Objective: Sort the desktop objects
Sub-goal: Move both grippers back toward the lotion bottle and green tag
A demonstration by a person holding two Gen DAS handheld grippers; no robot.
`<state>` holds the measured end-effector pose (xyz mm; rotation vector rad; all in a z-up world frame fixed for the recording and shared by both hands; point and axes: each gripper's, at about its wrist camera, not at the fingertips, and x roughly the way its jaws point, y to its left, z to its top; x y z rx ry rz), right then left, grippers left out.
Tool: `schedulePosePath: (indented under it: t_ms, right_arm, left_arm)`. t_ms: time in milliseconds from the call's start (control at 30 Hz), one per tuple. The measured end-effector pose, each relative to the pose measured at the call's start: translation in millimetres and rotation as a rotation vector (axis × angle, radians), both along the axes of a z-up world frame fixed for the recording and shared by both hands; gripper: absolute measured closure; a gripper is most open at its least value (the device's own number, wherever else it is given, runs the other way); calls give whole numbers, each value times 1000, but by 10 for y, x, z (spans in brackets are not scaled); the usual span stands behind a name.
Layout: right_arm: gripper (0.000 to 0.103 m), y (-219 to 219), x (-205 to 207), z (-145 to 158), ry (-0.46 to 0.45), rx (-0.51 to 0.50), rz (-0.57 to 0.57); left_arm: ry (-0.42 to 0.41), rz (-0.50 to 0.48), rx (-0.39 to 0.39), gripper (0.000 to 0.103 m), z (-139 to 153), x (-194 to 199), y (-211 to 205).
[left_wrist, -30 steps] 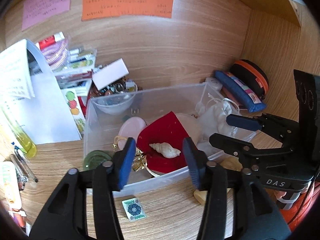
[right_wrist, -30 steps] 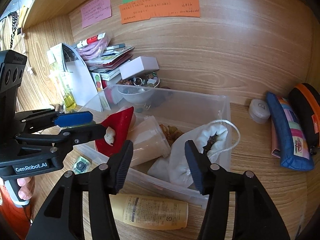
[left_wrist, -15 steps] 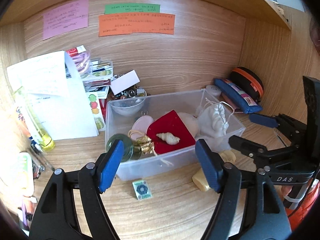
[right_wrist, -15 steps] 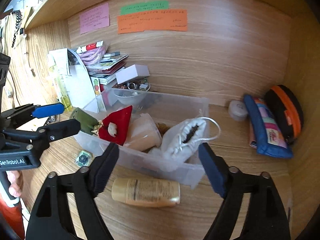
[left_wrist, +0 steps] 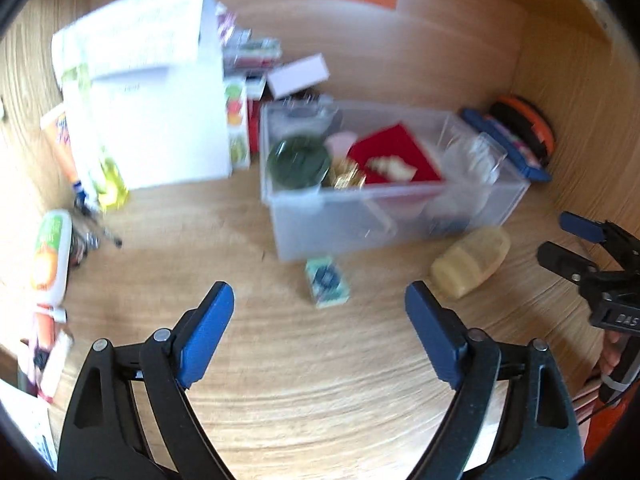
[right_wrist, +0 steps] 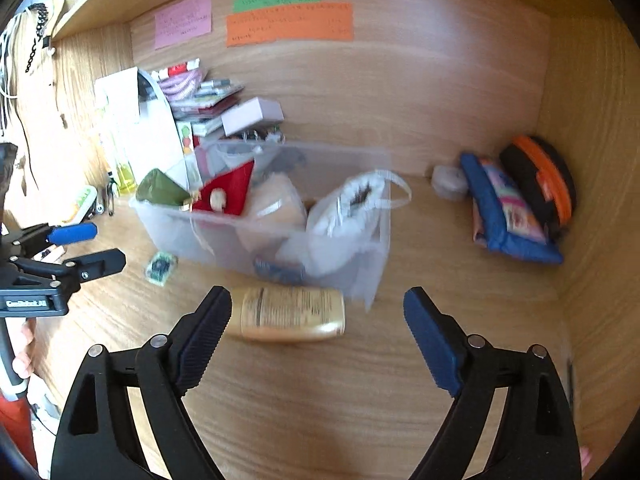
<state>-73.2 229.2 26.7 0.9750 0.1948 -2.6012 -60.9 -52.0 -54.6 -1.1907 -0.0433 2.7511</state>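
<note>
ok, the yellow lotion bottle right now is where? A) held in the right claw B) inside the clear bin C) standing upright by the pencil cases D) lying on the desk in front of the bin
D: the yellow bottle lies on its side on the desk, just outside the clear bin, and the right claw is open and empty.

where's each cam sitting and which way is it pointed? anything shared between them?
Left wrist: on the left gripper, above the desk, angled down and forward at the clear bin; its own fingers spread wide at the bottom, right gripper at the right edge.
Right wrist: on the right gripper, facing the back wall over the bottle; own fingers wide, left gripper and a bit of hand at the left edge.
Shared: bin, bottle, green packet, blue pouch, orange note.
</note>
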Motion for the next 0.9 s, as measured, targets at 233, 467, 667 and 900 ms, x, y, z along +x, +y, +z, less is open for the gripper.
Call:
schedulePosePath:
  t_ms: [233, 467, 667, 900]
  right_arm:
    - [16, -55, 23, -347, -104, 29, 4]
    - [16, -156, -7, -489, -167, 10, -2]
    - [16, -250, -137, -543, -186, 42, -27]
    - [16, -244, -223, -521, -198, 3, -43]
  left_arm:
    - [-40, -1, -40, 15, -215, -87, 67]
    - [-24, -46, -105, 28, -191, -198, 221]
    - [-38, -82, -132, 29, -209, -363, 333]
    - [-75, -92, -116, 40, -311, -482, 321]
